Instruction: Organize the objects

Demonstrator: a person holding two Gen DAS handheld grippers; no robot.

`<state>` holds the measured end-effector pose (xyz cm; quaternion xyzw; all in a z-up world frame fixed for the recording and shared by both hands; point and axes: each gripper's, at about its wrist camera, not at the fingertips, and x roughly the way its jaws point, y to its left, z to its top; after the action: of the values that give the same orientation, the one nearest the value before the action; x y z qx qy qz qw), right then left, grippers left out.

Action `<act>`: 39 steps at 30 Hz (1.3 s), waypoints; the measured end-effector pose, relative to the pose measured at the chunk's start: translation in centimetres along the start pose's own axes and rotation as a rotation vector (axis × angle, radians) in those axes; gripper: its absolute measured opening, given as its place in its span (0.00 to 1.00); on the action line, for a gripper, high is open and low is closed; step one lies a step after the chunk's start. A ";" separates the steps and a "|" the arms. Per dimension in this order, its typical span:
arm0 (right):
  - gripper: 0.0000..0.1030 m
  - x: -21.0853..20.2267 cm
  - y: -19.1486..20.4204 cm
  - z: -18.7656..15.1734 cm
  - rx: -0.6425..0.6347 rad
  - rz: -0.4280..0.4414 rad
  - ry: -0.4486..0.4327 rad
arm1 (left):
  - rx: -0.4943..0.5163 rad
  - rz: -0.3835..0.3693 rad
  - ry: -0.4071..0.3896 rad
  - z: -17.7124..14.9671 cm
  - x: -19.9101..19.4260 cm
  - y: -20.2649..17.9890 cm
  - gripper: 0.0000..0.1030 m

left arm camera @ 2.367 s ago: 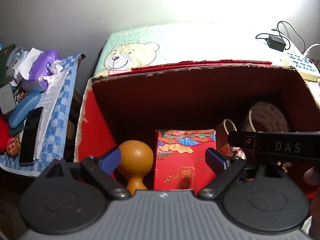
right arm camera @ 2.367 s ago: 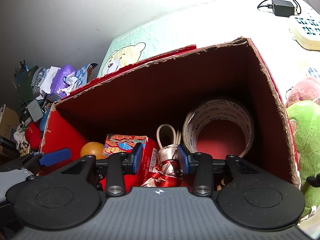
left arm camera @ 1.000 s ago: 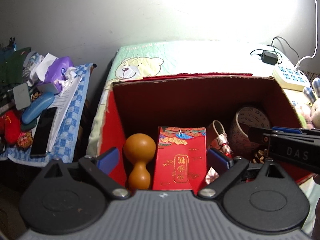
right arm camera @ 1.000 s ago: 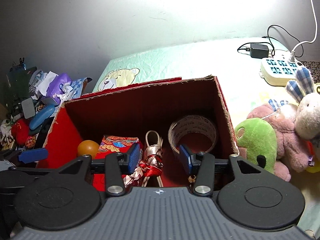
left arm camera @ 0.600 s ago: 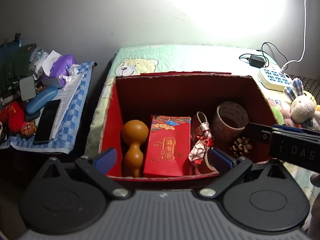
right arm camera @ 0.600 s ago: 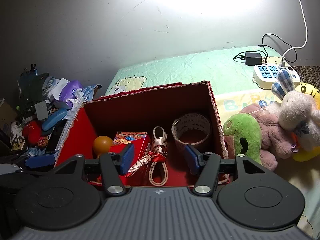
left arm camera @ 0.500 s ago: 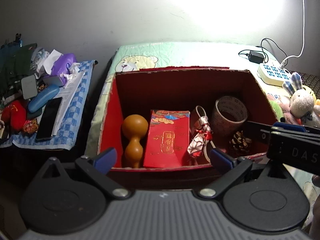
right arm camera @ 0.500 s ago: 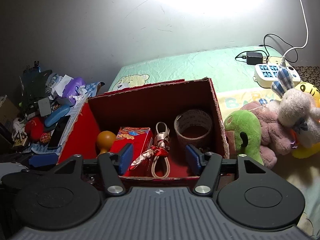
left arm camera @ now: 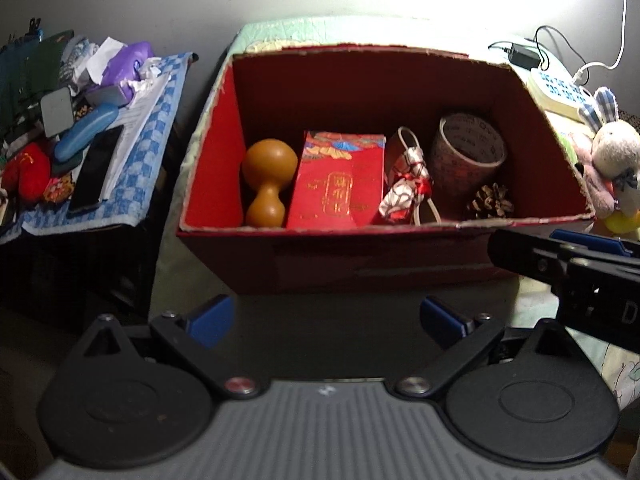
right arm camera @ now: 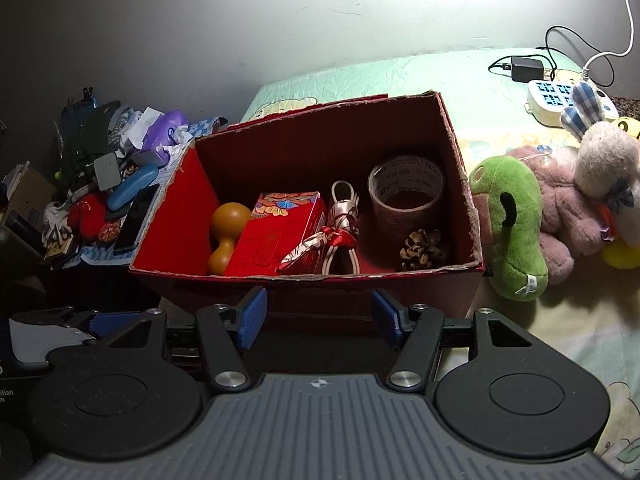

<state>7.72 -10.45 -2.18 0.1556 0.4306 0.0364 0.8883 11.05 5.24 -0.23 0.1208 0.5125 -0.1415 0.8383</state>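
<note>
With both grippers, left and right, hanging outside the red box on the bed, jaws released and empty, packing looks finished; next: pick anything left out.

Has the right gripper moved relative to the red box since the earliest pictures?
Yes. The right gripper has pulled back out of the red box; it now sits outside the near wall, open and empty, jaws just widened.
</note>
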 end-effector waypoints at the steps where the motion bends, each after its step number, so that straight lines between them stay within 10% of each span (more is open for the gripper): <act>1: 0.59 0.0 0.0 -0.1 -0.001 0.000 0.004 | 0.002 0.001 0.012 -0.1 0.2 -0.1 0.97; 14: 0.59 -0.3 -0.2 0.1 0.007 -0.008 0.018 | -0.003 0.007 0.057 -0.1 0.4 0.1 0.97; 39: 0.65 0.5 0.1 4.8 -0.002 -0.089 -0.128 | 0.019 0.058 -0.120 5.9 -0.6 0.8 0.97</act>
<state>11.72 -11.44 0.25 0.1375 0.3792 -0.0126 0.9150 15.99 4.04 3.01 0.1348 0.4564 -0.1291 0.8700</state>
